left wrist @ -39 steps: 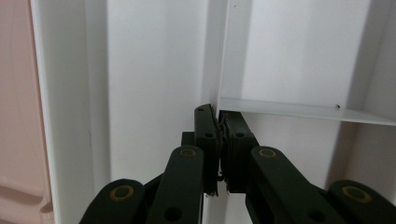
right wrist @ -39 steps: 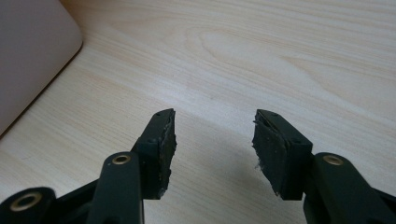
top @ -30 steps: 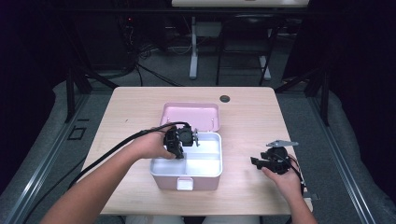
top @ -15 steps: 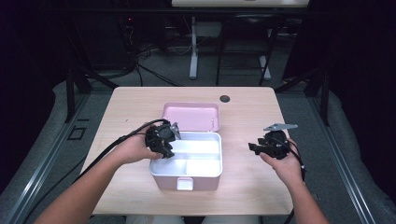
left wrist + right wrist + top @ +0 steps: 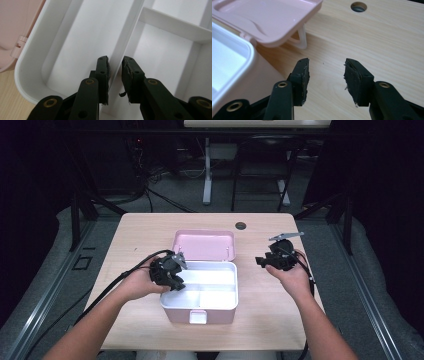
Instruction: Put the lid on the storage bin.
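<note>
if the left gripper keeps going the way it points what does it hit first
Probably the white divider inside the box: the left gripper has a jaw on each side of it, pads apparently not yet pressing.

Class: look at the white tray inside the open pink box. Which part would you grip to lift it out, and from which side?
Probably the tray is best gripped on its thin upright divider, from straight above. It stands as a narrow wall between compartments, so two jaws can straddle it; the left gripper already has one jaw on each side. The outer rim sits against the box.
</note>
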A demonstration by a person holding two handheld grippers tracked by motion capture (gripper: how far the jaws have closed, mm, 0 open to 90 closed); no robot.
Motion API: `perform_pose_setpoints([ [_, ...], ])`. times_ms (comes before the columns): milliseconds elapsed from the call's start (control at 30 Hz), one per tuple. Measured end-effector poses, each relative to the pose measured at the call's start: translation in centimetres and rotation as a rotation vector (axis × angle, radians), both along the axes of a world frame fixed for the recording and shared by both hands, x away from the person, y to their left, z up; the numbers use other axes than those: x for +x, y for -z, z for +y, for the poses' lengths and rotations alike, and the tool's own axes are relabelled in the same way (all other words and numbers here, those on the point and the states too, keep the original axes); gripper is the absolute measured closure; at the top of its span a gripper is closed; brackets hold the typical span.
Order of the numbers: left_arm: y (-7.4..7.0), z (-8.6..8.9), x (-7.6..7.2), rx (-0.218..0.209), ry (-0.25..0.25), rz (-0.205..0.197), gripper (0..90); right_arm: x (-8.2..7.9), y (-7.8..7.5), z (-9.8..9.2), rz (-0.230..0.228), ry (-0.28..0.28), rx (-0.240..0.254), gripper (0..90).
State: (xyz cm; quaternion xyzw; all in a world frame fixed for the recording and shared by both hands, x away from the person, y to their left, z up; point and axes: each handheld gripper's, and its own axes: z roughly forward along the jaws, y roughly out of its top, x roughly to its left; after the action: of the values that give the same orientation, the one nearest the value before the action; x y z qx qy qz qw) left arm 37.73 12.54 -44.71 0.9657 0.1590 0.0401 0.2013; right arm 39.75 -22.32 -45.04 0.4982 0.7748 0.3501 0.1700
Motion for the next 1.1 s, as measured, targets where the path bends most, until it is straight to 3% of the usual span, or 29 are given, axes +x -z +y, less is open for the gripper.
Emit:
perform_pose_setpoints([
  [300, 0.0, -0.1, -0.2, 0.006, 0.0, -0.006, 77.0, 3.0, -0.1, 3.3, 0.018, -0.004, 0.031, 54.8],
  [433, 0.0, -0.2, -0.2, 0.009, -0.002, -0.007, 77.1, 4.1, 0.1, 4.5, 0.029, 0.0, 0.022, 57.3],
  [567, 0.0, -0.2, -0.2, 0.011, -0.003, -0.011, 77.2, 5.4, 0.4, 5.1, 0.047, 0.02, 0.021, 57.6],
  [767, 0.0, -0.3, -0.3, 0.015, -0.002, -0.014, 77.4, 6.8, 0.8, 5.6, 0.039, 0.053, 0.059, 57.6],
  [1100, 0.0, -0.3, -0.3, 0.016, 0.0, -0.016, 77.5, 8.9, 2.8, 6.8, 0.059, 0.101, 0.083, 60.4],
])
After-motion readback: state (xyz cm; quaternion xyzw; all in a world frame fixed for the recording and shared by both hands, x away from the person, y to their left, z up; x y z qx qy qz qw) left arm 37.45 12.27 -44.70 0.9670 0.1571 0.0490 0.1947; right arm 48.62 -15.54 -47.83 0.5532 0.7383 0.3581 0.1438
